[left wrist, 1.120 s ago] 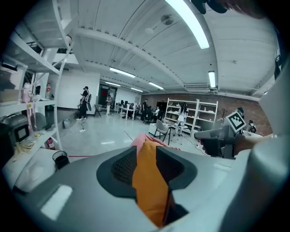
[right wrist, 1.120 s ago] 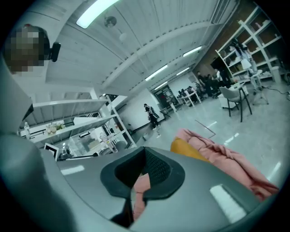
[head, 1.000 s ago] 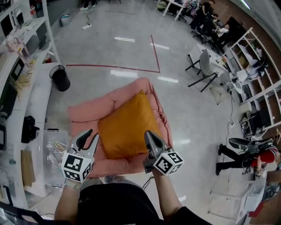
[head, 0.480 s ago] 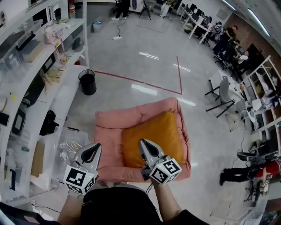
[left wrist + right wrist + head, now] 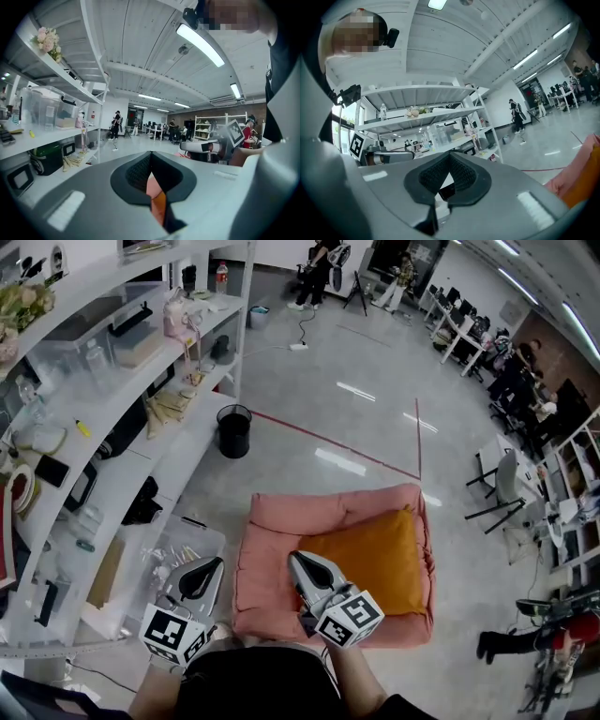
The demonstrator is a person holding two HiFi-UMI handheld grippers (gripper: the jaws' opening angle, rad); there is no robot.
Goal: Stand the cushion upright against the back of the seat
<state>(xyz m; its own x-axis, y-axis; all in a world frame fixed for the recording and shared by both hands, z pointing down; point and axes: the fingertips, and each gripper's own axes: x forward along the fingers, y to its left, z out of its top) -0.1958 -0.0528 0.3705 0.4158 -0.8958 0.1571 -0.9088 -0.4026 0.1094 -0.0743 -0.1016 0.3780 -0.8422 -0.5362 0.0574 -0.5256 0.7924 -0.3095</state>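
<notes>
A glossy grey floor (image 5: pixel 375 381) runs through a big workshop, with white shelving (image 5: pixel 112 404) along the left and a black bin (image 5: pixel 233 430) at its foot. The pink seat (image 5: pixel 272 559) sits low on the floor. The orange cushion (image 5: pixel 375 559) fills the seat's right part, its far corner up by the back bolster (how steeply it leans, I cannot tell from above). The person's 2 hands are tucked near the body, both tools pointing roughly level. The left gripper (image 5: pixel 204 566) hovers beside the seat's left edge, jaws pressed together on nothing. The right gripper (image 5: pixel 300 561) hangs over the seat's near rim, likewise closed and empty.
</notes>
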